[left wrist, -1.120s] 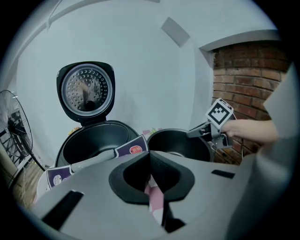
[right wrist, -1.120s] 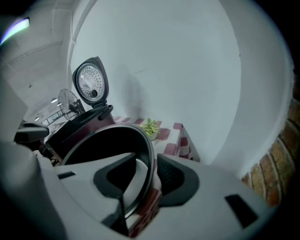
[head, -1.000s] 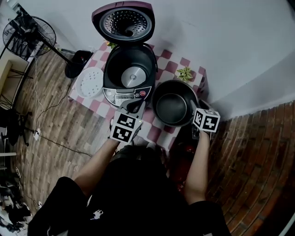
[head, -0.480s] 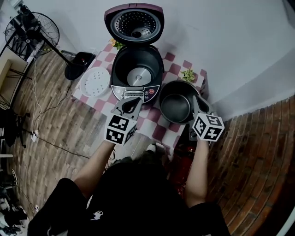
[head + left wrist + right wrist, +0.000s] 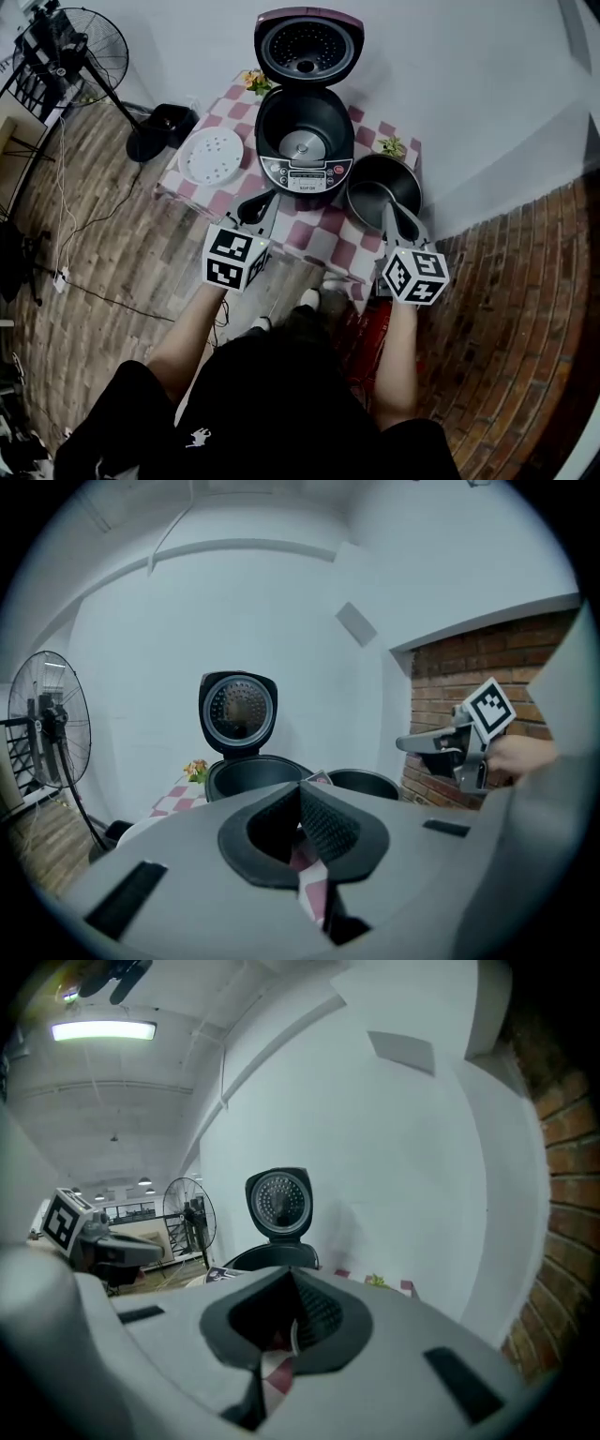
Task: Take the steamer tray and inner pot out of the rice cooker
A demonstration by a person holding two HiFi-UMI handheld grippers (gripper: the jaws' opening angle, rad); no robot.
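A small table with a checked cloth, and five things on it

The table [image 5: 309, 234] stands against the white wall and is covered with a pink and white checked cloth [image 5: 339, 251]. In the middle of it stands the rice cooker [image 5: 302, 169] with its lid raised upright. The dark inner pot [image 5: 382, 192] stands just beside the cooker on the right. The white steamer tray [image 5: 211, 155] lies flat near the left edge, apart from the cooker. Small flowers [image 5: 253, 82] stand at the back left corner, and a small green plant [image 5: 391, 146] at the back right. The table stands on a wooden floor [image 5: 103, 253].
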